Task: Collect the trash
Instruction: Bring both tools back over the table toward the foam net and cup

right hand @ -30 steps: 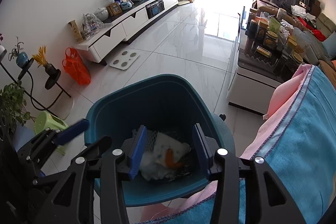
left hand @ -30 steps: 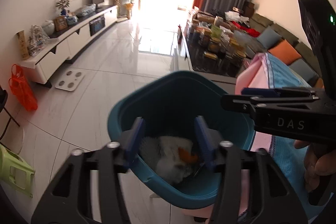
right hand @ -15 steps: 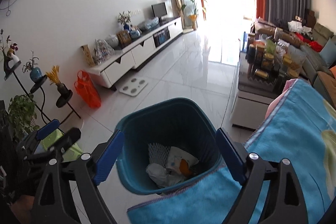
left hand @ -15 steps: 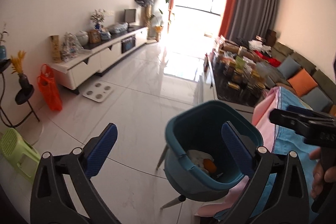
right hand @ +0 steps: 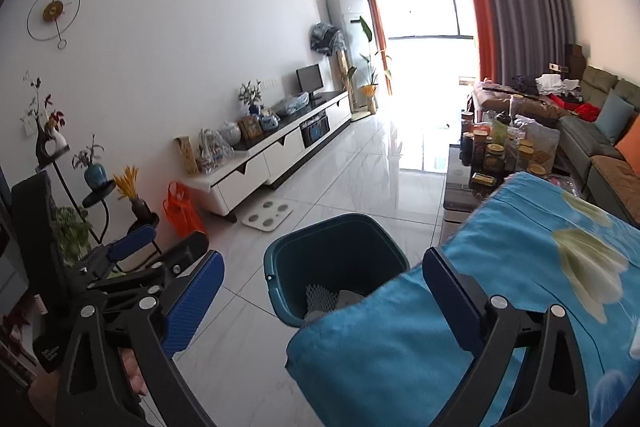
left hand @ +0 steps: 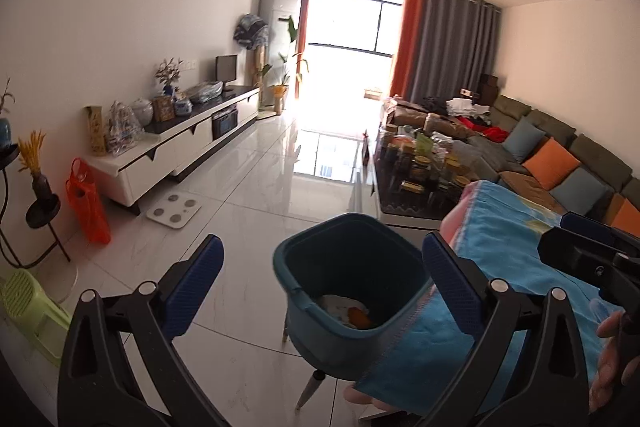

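A dark teal trash bin (left hand: 348,291) stands on the white tiled floor beside a table covered with a blue cloth (left hand: 516,259). White crumpled paper and an orange scrap (left hand: 358,315) lie in its bottom. My left gripper (left hand: 322,287) is open and empty, raised above and behind the bin. My right gripper (right hand: 322,287) is open and empty, above the blue cloth (right hand: 500,267), with the bin (right hand: 336,259) ahead and white mesh trash (right hand: 320,297) visible in it. The left gripper shows in the right wrist view (right hand: 136,259).
A white TV cabinet (left hand: 180,143) runs along the left wall, with an orange bag (left hand: 86,203), a white scale (left hand: 174,209) and a green stool (left hand: 28,303) on the floor. A cluttered coffee table (left hand: 420,171) and a sofa (left hand: 560,155) are on the right.
Both grippers went from nearly closed over the bin to wide open, and both have lifted up and back away from the bin. The trash lies in the bin.
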